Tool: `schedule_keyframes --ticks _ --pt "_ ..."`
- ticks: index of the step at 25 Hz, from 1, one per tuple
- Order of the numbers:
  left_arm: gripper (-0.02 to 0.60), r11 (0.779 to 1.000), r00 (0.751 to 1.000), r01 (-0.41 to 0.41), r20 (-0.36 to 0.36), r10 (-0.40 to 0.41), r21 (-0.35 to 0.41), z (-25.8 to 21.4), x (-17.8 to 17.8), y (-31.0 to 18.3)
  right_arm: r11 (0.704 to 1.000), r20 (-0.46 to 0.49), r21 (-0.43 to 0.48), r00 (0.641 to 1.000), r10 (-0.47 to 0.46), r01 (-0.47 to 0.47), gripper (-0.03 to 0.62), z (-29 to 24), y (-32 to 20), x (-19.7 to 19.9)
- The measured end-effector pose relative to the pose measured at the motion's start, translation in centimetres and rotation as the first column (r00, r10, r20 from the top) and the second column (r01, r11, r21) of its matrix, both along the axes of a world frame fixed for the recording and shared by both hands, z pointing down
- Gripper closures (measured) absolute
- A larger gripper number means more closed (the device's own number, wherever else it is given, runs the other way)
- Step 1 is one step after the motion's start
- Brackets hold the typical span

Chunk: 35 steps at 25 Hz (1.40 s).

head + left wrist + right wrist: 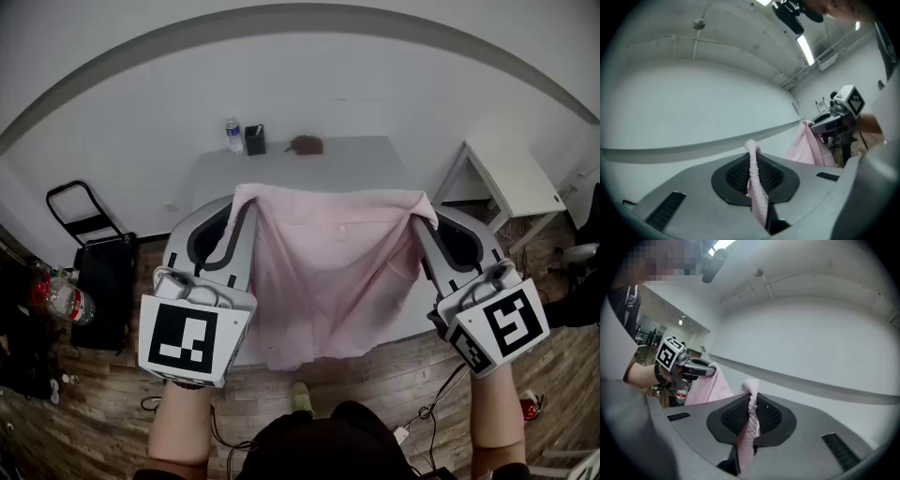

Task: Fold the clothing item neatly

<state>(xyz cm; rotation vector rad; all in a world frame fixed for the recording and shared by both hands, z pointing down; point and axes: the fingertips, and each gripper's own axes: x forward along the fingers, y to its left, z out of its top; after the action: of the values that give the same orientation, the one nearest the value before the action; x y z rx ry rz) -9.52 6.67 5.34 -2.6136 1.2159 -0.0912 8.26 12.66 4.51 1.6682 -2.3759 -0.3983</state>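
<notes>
A pink garment [328, 272] hangs spread between my two grippers in the head view, held up in front of the white table [356, 159]; its lower edge drops past the table's near side. My left gripper [242, 199] is shut on the garment's upper left corner, and its own view shows pink cloth [757, 183] pinched between the black pads. My right gripper [422, 208] is shut on the upper right corner, with waffle-knit cloth [749, 425] clamped between its pads. Each gripper view shows the other gripper and the hanging garment [806, 145] [705, 387].
On the table's far edge stand a water bottle [233, 134], a dark cup [255, 140] and a small brown object [306, 144]. A black trolley [89, 248] and a bottle [67, 300] sit on the floor at left. A small white table [511, 178] stands at right.
</notes>
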Motion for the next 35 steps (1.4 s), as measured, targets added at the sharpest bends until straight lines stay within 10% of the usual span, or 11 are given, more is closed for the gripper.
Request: schedule_keyframes --ticks 22,35 --pt "0.563 0.955 0.97 0.227 0.132 -0.204 -0.193 14.0 4.8 -26.2 0.956 0.1 -0.248 0.986 -0.134 0.156 0.56 13.7 -28.6 6.5" --pt "0.563 0.915 0.968 0.225 0.184 -0.17 -0.336 27.8 7.5 -42.7 0.924 0.1 -0.381 0.995 0.009 0.03 0.559 26.0 -44.9 9.5"
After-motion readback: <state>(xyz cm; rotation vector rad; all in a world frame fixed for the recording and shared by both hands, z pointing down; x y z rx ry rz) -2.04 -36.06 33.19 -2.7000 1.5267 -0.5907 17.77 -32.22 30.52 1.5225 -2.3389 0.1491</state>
